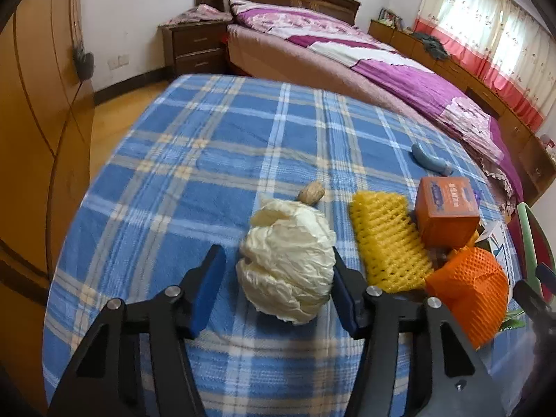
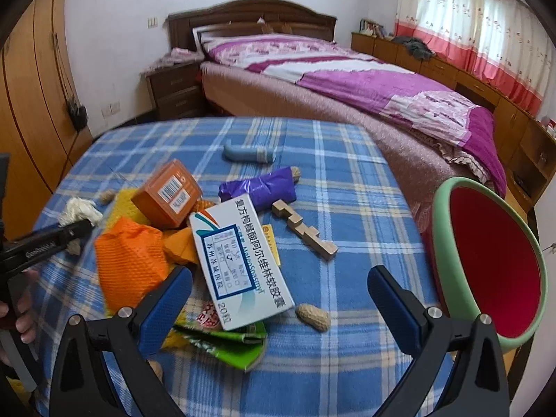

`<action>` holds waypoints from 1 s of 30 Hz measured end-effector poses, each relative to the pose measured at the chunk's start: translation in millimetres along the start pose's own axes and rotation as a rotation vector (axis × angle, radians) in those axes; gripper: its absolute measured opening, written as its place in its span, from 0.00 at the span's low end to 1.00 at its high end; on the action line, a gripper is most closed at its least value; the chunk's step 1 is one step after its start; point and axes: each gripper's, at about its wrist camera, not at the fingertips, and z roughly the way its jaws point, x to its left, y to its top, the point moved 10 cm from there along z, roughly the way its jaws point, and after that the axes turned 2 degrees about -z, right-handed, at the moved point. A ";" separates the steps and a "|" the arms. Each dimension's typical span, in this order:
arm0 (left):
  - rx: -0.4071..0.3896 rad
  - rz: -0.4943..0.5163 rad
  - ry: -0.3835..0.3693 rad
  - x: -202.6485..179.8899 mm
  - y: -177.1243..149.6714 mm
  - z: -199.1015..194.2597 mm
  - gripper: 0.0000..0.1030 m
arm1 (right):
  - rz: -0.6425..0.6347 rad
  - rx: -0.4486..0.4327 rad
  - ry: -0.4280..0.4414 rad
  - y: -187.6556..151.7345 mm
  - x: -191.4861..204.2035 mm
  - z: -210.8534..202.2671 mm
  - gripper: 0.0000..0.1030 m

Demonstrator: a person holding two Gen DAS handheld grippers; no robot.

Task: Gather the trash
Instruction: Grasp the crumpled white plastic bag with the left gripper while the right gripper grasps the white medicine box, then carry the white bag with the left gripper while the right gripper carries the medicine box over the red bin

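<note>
Left wrist view: left gripper [image 1: 278, 288] was straddling the crumpled paper ball [image 1: 286, 260] on the blue plaid table [image 1: 194, 146]. Right-hand pad looked to be touching the ball, left-hand pad stood clear – jaws part open, no squeeze yet. Ball should be light and soft; it'll crush, so take it across the widest middle, and only a light pinch is needed. One peanut [image 1: 311, 193] sat just behind it. To the right: one yellow foam net [image 1: 385, 239], one orange box [image 1: 446, 210], one orange foam net [image 1: 469, 281], one blue-grey tube [image 1: 431, 161] further back.

Right wrist view: right gripper [image 2: 278, 299] was wide open, holding nothing, hovering over the white medicine box [image 2: 239, 260]. Box is stiff card, probably light – grab across the short sides. The pile held the same orange box [image 2: 166, 194] and orange net [image 2: 130, 260], one purple wrapper [image 2: 260, 186], one green wrapper [image 2: 226, 342], one wooden puzzle piece [image 2: 302, 229]. Peanuts: three counted clearly here, the nearest [image 2: 312, 316] just beside the white box. Hard shells, small, likely to roll. One bin [image 2: 486, 267], red inside with a green rim, at the table's right edge. The left gripper showed at far left against the paper ball [image 2: 81, 210].
</note>
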 end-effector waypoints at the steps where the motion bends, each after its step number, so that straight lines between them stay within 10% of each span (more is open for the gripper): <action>1: -0.003 0.008 -0.005 -0.5 0.0 0.3 0.56 | -0.003 0.014 -0.008 0.2 0.2 3.7 1.00; 6: 0.006 0.025 -0.008 -2.0 0.5 1.1 0.56 | 0.009 0.072 0.021 -4.2 7.3 13.5 0.99; 10: 0.006 -0.012 -0.065 1.3 2.9 0.0 0.36 | -0.011 0.079 0.028 -6.1 13.5 17.5 0.95; 17: 0.015 -0.029 -0.105 -5.6 -5.2 -6.5 0.31 | -0.016 0.102 0.081 -13.9 21.0 25.6 0.61; 30: -0.043 0.009 -0.126 -33.0 -8.1 -53.8 0.31 | 0.057 -0.034 0.113 -3.1 6.4 -12.9 0.58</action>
